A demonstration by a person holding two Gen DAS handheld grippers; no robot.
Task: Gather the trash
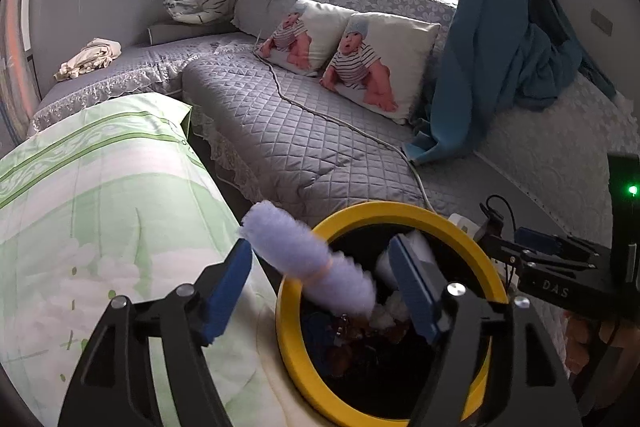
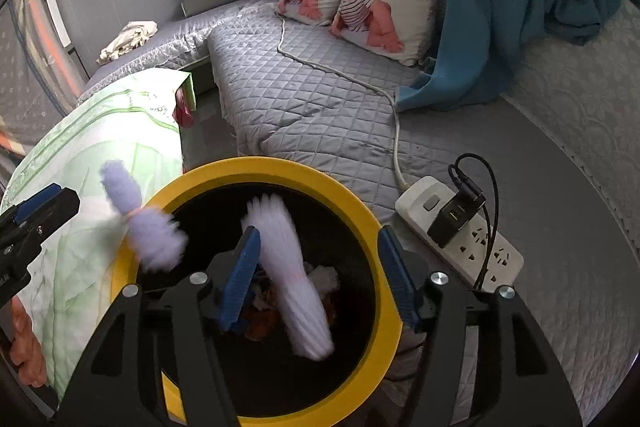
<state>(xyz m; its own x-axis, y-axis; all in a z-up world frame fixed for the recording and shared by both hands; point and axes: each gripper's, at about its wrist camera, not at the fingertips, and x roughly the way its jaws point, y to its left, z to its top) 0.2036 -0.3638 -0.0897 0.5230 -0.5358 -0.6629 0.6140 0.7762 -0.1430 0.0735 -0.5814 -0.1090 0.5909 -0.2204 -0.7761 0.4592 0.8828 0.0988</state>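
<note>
Over my left gripper, jaws apart around a fuzzy lavender roll lying loose across the yellow-rimmed bin, I see a grey quilted bed, baby-print cushions, blue curtains and "DAS" on my other tool. From my right gripper, also released, a white roll is blurred over the bin's trash, a power strip beside it on the quilt.

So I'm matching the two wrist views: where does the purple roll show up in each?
Left wrist: purple roll at lower centre, over the bin's left rim.
Right wrist: purple roll at left, over the same rim.
Shared landmark: the yellow bin.
</note>
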